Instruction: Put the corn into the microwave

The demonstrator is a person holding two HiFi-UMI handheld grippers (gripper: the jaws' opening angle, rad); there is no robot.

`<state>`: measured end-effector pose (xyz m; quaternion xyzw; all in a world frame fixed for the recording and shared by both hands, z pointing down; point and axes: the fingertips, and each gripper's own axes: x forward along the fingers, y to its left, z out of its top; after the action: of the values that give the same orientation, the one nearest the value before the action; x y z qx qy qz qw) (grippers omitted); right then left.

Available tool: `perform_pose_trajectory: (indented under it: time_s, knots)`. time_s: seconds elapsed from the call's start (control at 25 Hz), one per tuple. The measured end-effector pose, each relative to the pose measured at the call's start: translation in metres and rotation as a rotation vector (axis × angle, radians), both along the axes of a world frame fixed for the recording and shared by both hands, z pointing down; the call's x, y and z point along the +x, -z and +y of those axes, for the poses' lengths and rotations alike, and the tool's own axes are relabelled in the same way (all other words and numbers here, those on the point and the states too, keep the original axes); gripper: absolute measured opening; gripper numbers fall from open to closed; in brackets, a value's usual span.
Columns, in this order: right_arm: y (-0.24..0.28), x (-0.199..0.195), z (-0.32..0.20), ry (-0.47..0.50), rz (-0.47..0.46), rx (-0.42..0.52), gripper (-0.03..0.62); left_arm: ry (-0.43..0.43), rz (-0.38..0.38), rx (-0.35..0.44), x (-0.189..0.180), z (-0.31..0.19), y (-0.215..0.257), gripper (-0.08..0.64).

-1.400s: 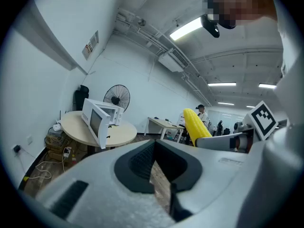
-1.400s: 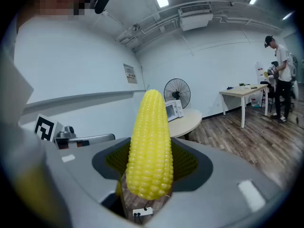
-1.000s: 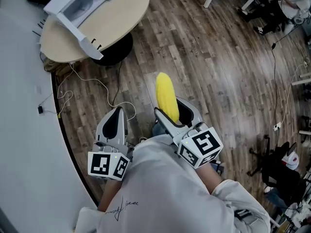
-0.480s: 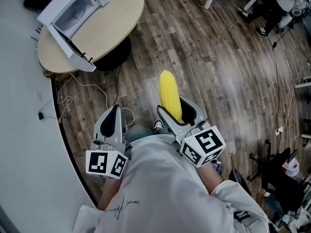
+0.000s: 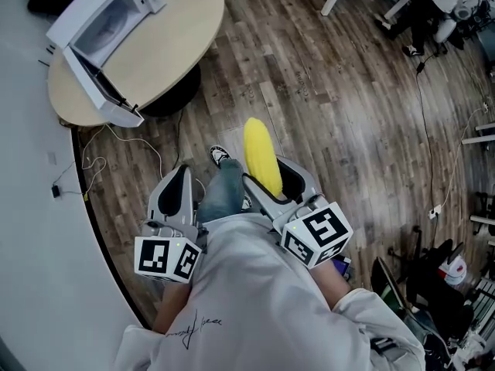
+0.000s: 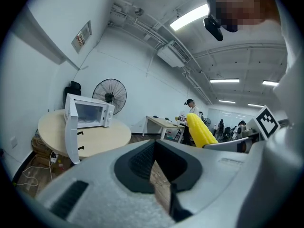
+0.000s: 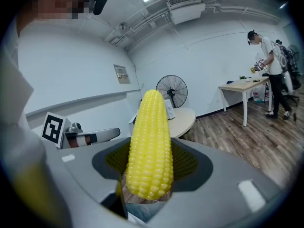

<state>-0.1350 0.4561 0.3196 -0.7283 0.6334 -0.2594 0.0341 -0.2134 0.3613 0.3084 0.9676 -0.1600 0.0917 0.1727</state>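
The right gripper (image 5: 272, 178) is clamped on the corn (image 5: 261, 154), its pads pressing the cob's lower end while the rest juts out past the jaws over the wood floor (image 5: 340, 107). The left gripper (image 5: 179, 194) holds nothing, and its jaws are drawn together with only a thin slit between them. Each gripper carries a marker cube (image 5: 319, 234) printed with black-and-white squares, not letters. A faint scribble on the person's pale shirt (image 5: 255, 315) is too small to read. A jeans leg and shoe (image 5: 220, 184) show between the grippers. Well ahead, the white microwave (image 5: 100, 25) stands on a round table (image 5: 170, 45) with its door (image 5: 97, 91) swung open; its top is cut off by the frame edge. In the right gripper view the cob hides most of it. A small wall sign (image 7: 122, 73) is legible in neither gripper view
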Motion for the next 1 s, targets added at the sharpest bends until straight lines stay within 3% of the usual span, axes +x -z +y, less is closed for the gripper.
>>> perform_pose_trajectory:
  time_s: [1.0]
  knots:
    - [-0.02,0.111,-0.2,0.153,-0.036,-0.078,0.258,0.091,-0.003,-0.056,0.117,-0.187,-0.016,-0.012]
